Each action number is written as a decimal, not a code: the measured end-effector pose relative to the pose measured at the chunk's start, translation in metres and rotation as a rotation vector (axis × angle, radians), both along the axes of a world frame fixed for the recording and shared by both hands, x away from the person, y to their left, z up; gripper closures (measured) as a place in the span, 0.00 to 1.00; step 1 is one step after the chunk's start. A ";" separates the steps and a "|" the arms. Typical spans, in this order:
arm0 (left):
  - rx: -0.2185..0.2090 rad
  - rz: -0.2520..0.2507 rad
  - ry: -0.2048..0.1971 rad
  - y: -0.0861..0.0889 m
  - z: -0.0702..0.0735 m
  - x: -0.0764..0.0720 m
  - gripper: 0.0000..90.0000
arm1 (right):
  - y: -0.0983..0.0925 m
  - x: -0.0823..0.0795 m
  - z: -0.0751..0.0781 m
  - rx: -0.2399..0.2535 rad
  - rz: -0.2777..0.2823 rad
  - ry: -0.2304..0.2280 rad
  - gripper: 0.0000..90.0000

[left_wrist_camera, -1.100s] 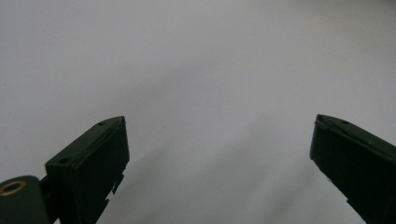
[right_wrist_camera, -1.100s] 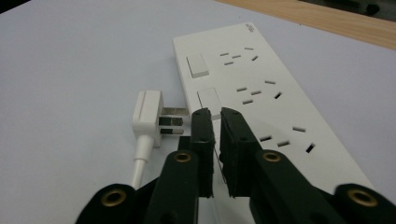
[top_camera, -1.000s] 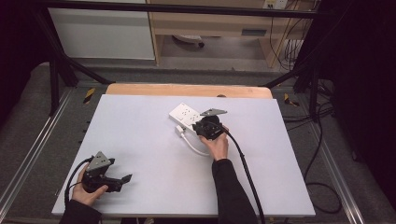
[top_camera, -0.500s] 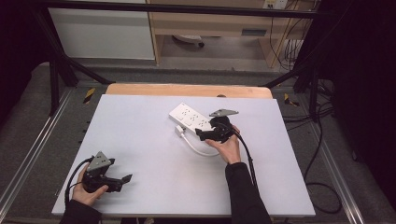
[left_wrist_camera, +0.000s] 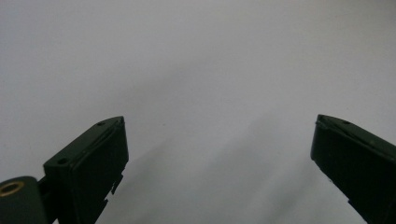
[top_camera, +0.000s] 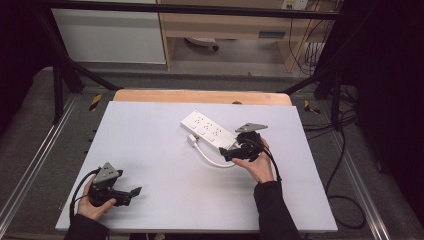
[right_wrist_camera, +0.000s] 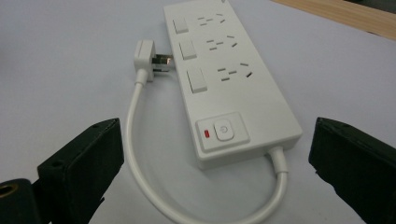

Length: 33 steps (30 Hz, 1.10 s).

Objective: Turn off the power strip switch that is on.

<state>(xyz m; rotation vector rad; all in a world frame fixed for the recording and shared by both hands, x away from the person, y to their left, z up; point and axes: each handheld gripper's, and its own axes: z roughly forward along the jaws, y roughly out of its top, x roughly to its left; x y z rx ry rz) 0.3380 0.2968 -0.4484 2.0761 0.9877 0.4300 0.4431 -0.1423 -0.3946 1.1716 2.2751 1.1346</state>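
My right gripper [top_camera: 227, 151] hovers with fingers wide at the switch end of the power strip [top_camera: 208, 127], far right of centre on the tabletop [top_camera: 165, 150]. I judge this an approach; next comes closing on the strip or its cable [right_wrist_camera: 135, 140]. My right gripper view reveals the plug [right_wrist_camera: 145, 58] beside the strip. My left gripper [top_camera: 131, 192] waits near left, fingers wide, empty.

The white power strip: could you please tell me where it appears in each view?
High view: power strip lies upper centre of the table, just left of the right gripper.
Right gripper view: power strip centre, beyond the open fingers.
Left gripper view: not in it.
Shared landmark: its looping white cable.
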 end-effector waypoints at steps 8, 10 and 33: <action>0.003 -0.002 0.003 -0.001 0.000 0.000 0.04 | -0.023 -0.015 -0.003 0.013 0.022 0.002 0.03; 0.003 -0.002 0.003 -0.001 0.000 0.000 0.04 | -0.028 -0.018 -0.004 0.017 0.024 0.003 0.02; 0.003 -0.009 0.005 -0.002 0.000 -0.001 0.03 | -0.089 -0.065 -0.033 0.054 0.035 0.025 0.01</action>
